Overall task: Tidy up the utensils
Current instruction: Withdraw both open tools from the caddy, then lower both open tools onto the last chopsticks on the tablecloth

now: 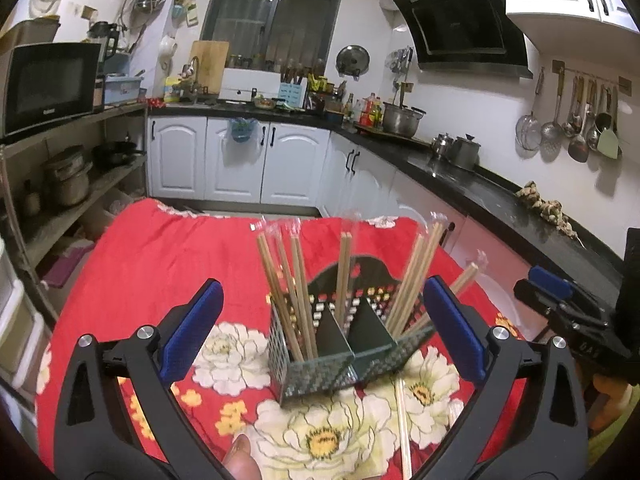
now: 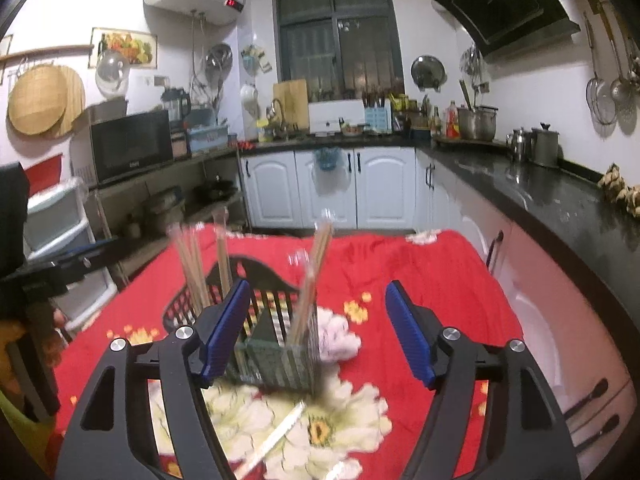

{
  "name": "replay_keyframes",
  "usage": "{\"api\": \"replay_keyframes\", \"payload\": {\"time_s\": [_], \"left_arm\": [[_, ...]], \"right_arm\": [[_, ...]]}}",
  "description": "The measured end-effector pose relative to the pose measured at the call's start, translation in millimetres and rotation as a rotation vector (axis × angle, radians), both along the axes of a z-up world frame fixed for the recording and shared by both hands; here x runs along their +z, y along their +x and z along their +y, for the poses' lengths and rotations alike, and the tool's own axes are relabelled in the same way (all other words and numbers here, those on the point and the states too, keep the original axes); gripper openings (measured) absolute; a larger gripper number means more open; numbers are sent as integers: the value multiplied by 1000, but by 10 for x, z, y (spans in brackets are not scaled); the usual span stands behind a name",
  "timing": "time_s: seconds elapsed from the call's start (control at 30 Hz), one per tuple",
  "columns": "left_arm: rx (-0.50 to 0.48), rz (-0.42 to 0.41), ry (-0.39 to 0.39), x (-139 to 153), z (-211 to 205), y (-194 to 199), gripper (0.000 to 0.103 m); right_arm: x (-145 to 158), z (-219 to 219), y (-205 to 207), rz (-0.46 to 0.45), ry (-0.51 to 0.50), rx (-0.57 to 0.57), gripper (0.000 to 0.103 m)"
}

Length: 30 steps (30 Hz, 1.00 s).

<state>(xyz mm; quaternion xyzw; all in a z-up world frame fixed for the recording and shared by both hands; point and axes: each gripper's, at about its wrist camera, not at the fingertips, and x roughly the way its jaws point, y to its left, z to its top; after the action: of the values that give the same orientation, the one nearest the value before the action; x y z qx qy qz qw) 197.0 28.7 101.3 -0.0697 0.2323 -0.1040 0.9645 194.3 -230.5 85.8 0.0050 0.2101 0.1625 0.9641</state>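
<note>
A perforated metal utensil holder (image 1: 320, 368) with dividers stands on the red floral cloth (image 1: 160, 256). Several wrapped pairs of wooden chopsticks (image 1: 296, 280) stand in its compartments. One wrapped pair (image 1: 403, 428) lies flat on the cloth in front of it. My left gripper (image 1: 324, 320) is open and empty, its blue pads either side of the holder. My right gripper (image 2: 318, 328) is open and empty, just before the holder (image 2: 276, 364); chopsticks (image 2: 308, 300) stand in it and the loose pair (image 2: 276, 436) lies near. The right gripper also shows in the left wrist view (image 1: 560, 304).
The table's far edge faces white cabinets (image 1: 240, 160). A black counter (image 1: 500, 196) with pots runs along the right. Shelves with a microwave (image 1: 48, 84) stand to the left. A pink cloth lump (image 2: 340, 340) lies right of the holder.
</note>
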Motion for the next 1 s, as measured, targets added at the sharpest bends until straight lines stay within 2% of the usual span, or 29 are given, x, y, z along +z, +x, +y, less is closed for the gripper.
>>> {"api": "replay_keyframes", "payload": {"time_s": [0.37,0.57,0.67,0.73,0.9,1.0], "left_arm": [[-80,82,24,-330,-252,-135,92],[-128,144,49,-585,-443,-121,92],[-156,184,63,-720,-563,-77,92],[-172,214,76,-811,-646,-43,84],[-216,303,96,-1075,-836,79,62],[-237,350,113,-1237,-954,159,55]], "right_arm": [[-454,-20,-148,147,-53,7,67],[-792,-50,-229,252,-80,13,57],[-975,-48,-220,318,-92,18,48],[-1091,-51,-207,357,-94,17,44],[-1316,-47,-151,437,-81,17,40],[-1426,-30,-99,481,-67,22,40]]}}
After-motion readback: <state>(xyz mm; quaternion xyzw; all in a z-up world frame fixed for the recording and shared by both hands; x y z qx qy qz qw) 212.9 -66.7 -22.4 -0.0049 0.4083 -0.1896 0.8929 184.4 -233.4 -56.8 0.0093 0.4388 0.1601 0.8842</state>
